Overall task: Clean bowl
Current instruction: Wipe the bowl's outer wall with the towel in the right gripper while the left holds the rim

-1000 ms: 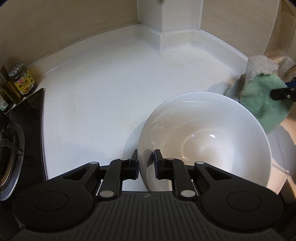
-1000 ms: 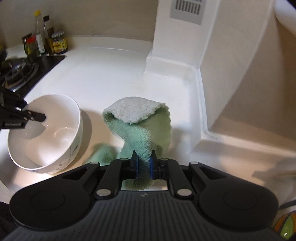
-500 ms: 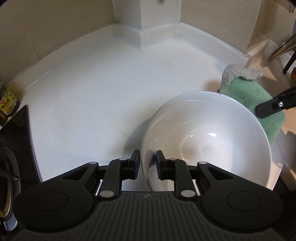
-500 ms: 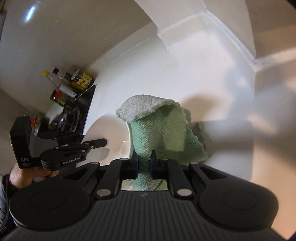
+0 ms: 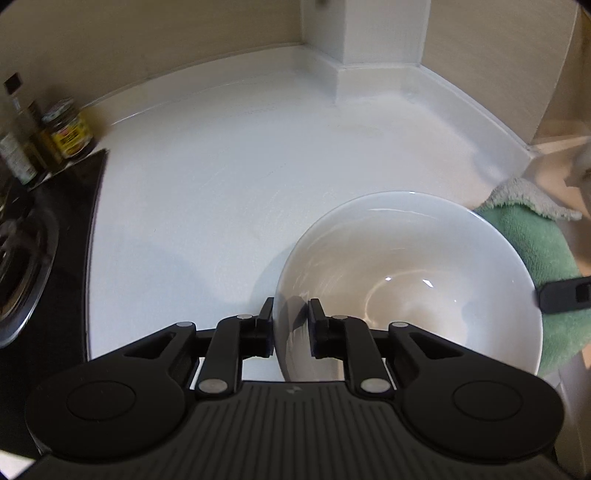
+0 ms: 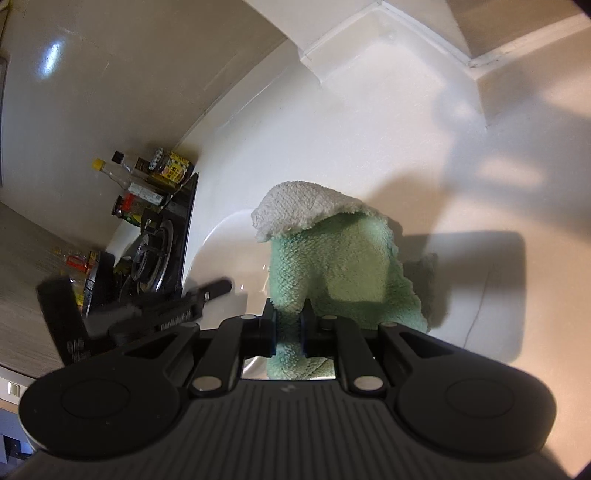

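A white bowl (image 5: 406,273) is held by its near rim in my left gripper (image 5: 291,325), which is shut on it, one finger inside and one outside. My right gripper (image 6: 287,328) is shut on a green cloth with a pale underside (image 6: 332,258). The cloth hangs over the bowl's right rim (image 6: 225,236). In the left wrist view the cloth (image 5: 535,243) lies against the bowl's right side, with a right finger (image 5: 565,295) at the frame edge. The left gripper's fingers (image 6: 210,288) show at the bowl in the right wrist view.
White countertop (image 5: 229,177) with a raised back edge and a corner pillar (image 5: 380,33). A black gas hob (image 5: 40,251) lies to the left, with sauce bottles and jars (image 5: 66,129) behind it. They also show in the right wrist view (image 6: 155,177).
The right gripper has carried the cloth from the counter beside the bowl up to the bowl's right rim. The left gripper keeps its grip on the bowl and has turned slightly left.
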The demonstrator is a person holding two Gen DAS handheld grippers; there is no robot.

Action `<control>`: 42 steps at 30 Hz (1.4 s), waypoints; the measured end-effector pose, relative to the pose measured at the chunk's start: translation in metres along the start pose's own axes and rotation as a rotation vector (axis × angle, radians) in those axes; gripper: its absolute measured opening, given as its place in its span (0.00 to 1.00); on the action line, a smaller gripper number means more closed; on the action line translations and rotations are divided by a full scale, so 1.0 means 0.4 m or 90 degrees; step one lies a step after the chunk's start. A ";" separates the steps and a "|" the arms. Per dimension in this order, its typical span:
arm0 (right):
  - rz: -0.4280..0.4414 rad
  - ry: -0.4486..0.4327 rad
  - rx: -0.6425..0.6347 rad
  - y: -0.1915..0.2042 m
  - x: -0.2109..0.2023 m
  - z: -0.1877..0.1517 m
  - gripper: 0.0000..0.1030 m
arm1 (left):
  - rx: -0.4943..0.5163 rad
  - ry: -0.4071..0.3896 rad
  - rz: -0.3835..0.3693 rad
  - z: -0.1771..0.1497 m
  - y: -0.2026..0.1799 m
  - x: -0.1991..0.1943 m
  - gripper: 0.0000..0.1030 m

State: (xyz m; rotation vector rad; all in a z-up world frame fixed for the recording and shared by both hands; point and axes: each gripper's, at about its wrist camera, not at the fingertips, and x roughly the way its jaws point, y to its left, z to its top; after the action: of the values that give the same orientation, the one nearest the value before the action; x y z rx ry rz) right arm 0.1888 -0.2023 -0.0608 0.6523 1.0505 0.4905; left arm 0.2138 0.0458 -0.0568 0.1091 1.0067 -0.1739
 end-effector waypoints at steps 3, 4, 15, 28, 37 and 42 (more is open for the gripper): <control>0.011 0.000 -0.012 -0.013 -0.004 0.010 0.09 | 0.024 -0.001 -0.035 -0.004 0.027 -0.015 0.19; 0.015 0.004 -0.017 -0.015 -0.004 0.014 0.09 | 0.033 -0.005 -0.042 0.000 0.039 -0.023 0.19; 0.009 0.031 -0.120 0.010 -0.010 0.022 0.09 | 0.229 0.048 -0.062 0.064 0.031 0.014 0.23; 0.015 0.035 -0.139 0.046 0.039 0.014 0.09 | -0.100 -0.010 0.083 -0.008 0.078 -0.014 0.21; 0.017 0.023 -0.110 0.028 0.037 0.033 0.09 | 0.000 0.001 -0.028 0.035 0.134 -0.038 0.21; 0.004 0.025 -0.127 0.046 0.038 0.029 0.09 | 0.128 0.039 -0.037 0.095 0.135 0.006 0.21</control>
State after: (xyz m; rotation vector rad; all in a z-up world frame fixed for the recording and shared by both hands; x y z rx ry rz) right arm 0.2045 -0.1823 -0.0537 0.4710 1.0218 0.6072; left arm 0.2570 0.0919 -0.0381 0.2705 1.0521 -0.3270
